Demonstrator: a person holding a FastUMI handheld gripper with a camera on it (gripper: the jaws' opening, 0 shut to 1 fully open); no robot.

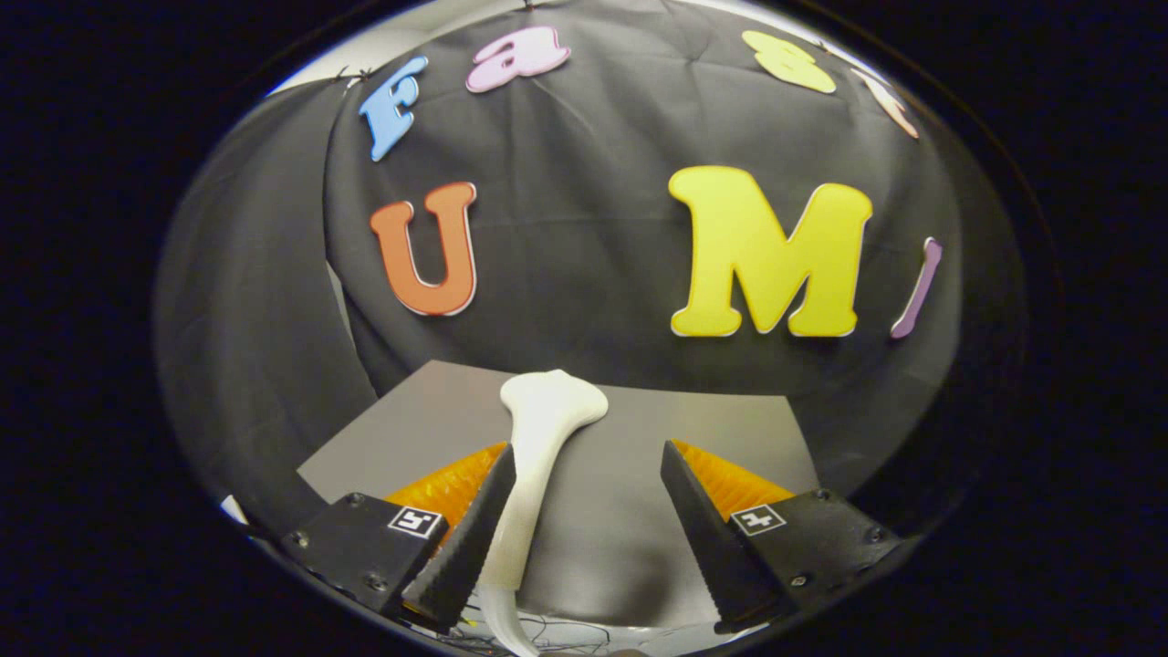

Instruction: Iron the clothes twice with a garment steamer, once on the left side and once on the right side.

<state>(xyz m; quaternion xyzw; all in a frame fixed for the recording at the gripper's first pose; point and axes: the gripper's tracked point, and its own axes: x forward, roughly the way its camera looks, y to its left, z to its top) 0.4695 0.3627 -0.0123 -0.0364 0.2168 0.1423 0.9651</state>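
Up close, my gripper (584, 529) has its fingers spread wide apart, clamped on nothing. Each finger carries a small square black-and-white marker tag (415, 522) on its body; these are coded patterns, not writing I can read, and I see no brand name on anything else nearby.

Along the inner face of the left finger (470, 538) runs the white garment steamer (534, 474). Its slim handle looks to be touching or just grazing that finger, while the right finger (703, 538) stands well apart from it. I cannot tell whether the handle truly presses against the left pad.

Beyond the fingertips the steamer widens into its head (555, 397), which lies near the far edge of the grey table (620, 474). Some thin cables (547, 630) show below the table's near edge, between the fingers.
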